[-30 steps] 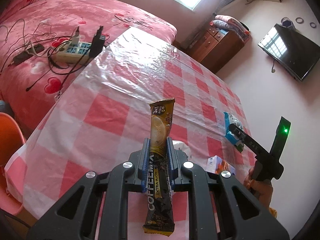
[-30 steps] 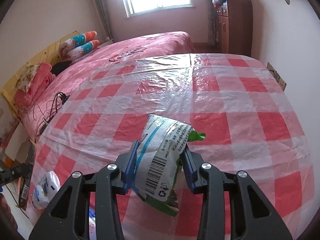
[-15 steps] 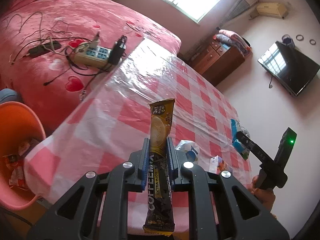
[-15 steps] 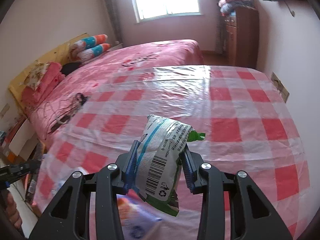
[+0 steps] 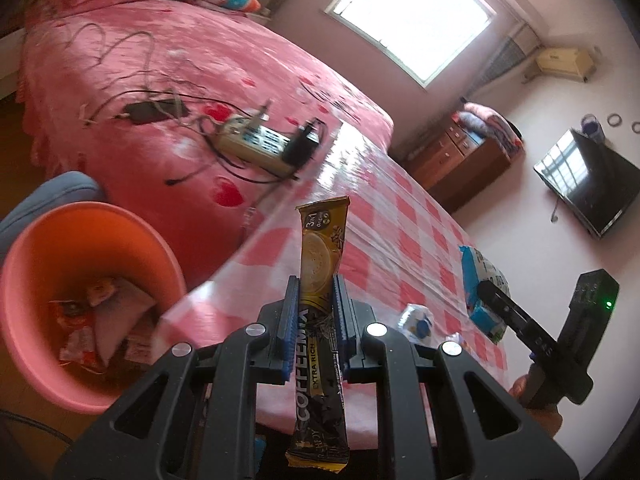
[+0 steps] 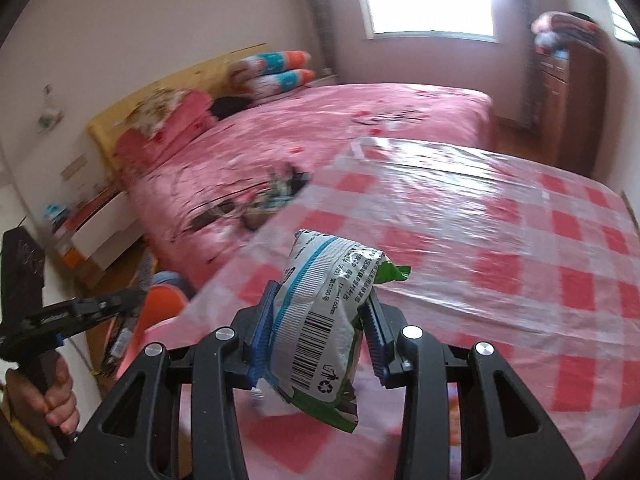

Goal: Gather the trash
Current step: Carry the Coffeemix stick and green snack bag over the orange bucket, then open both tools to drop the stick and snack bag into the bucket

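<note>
My left gripper (image 5: 315, 300) is shut on a gold and black coffee-mix sachet (image 5: 320, 280), held upright over the table's left edge. An orange bin (image 5: 48, 280) with several wrappers inside stands on the floor to its lower left. My right gripper (image 6: 320, 312) is shut on a white, blue and green snack bag (image 6: 324, 320) above the checked table (image 6: 520, 280). In the left wrist view the right gripper (image 5: 486, 296) holds that bag (image 5: 476, 276) at the right. In the right wrist view the left gripper (image 6: 132, 300) shows at the left, by the bin (image 6: 160, 304).
A small clear wrapper (image 5: 416, 320) lies on the table near its front edge. A pink bed (image 5: 180, 80) with a power strip (image 5: 256, 142) and cables adjoins the table. A wooden dresser (image 5: 460, 160) and a wall television (image 5: 592, 188) are at the far side.
Both grippers have swung left with their trash. The orange bin has come into fuller view below the left gripper. Both views are blurred by the motion.
</note>
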